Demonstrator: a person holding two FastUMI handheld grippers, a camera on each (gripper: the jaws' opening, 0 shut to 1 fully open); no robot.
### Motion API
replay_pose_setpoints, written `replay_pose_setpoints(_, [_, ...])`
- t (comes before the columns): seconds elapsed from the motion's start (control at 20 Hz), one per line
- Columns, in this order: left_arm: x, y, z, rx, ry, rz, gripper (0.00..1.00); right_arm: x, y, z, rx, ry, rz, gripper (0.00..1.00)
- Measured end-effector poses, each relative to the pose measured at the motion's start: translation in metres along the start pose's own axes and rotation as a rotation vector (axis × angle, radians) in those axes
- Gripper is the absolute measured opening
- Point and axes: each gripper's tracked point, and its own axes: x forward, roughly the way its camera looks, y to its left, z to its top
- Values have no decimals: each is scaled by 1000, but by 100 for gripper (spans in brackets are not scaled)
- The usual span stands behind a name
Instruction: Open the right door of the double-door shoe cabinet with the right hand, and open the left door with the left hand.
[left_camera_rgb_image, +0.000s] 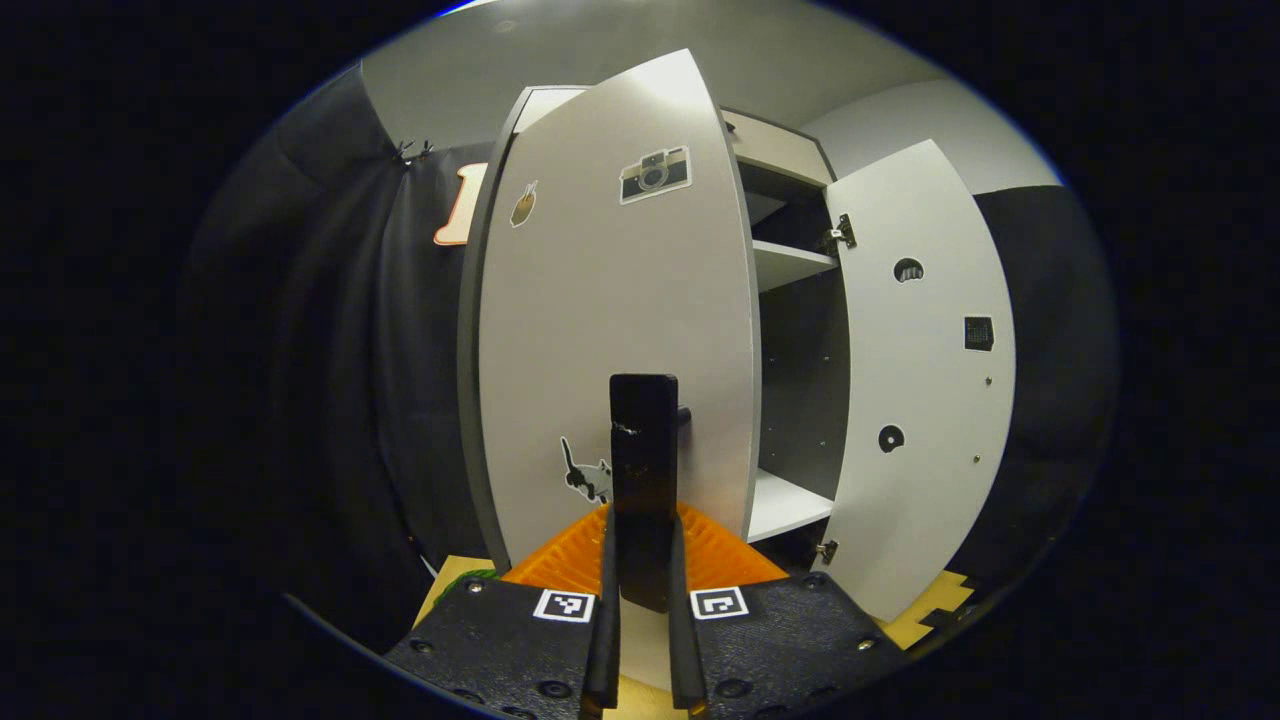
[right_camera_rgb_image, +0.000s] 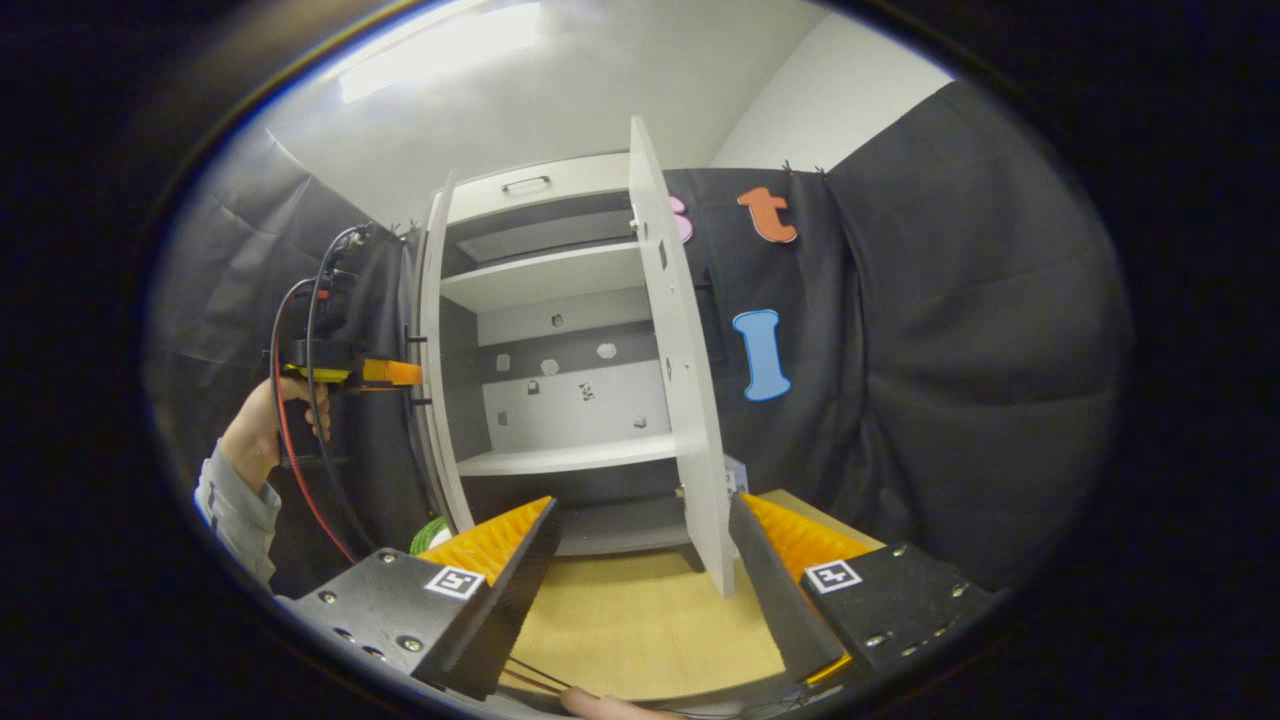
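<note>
In the left gripper view, the white left door (left_camera_rgb_image: 610, 330), with several stickers on its face, stands swung partly out toward me. My left gripper (left_camera_rgb_image: 643, 525) is shut on its black upright handle (left_camera_rgb_image: 644, 430). The right door (left_camera_rgb_image: 920, 380) hangs wide open, showing its inner face and hinges. In the right gripper view, my right gripper (right_camera_rgb_image: 640, 580) is open and holds nothing; the right door (right_camera_rgb_image: 690, 400) stands edge-on just beyond it. The left door (right_camera_rgb_image: 435, 370) shows edge-on there, with the left gripper (right_camera_rgb_image: 385, 373) at its handle, held by a hand (right_camera_rgb_image: 265, 420).
The cabinet's white shelves (right_camera_rgb_image: 560, 458) are bare, with a drawer (right_camera_rgb_image: 535, 185) on top. The cabinet stands on a tan wooden floor (right_camera_rgb_image: 640, 620). Black cloth walls close in on both sides. A red cable (right_camera_rgb_image: 300, 490) hangs from the left gripper.
</note>
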Motion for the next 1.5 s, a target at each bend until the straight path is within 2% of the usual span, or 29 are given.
replay_pose_setpoints(0.4, [-18, 21, 1, 17, -8, 42, 21, 9, 21, -7, -5, 19, 32, 100])
replay_pose_setpoints(0.7, [-29, 38, 2, 36, -27, 78, 20, 4, 20, -9, -3, 23, 31, 100])
replay_pose_setpoints(0.75, [-32, 43, 2, 38, -31, 88, 17, 5, 20, -9, 0, 23, 30, 100])
replay_pose_setpoints(1.25, [-56, 97, 4, 46, -37, 159, 6, 11, 25, -12, 0, 28, 22, 100])
replay_pose_setpoints(1.3, [-57, 102, 4, 46, -39, 168, 9, 11, 26, -13, -4, 30, 22, 100])
replay_pose_setpoints(1.35, [-58, 109, 4, 43, -44, 177, 4, 11, 28, -13, -7, 31, 23, 100])
replay_pose_setpoints(1.5, [-62, 134, 3, 57, -52, 216, 3, 11, 31, -14, -10, 27, 25, 100])
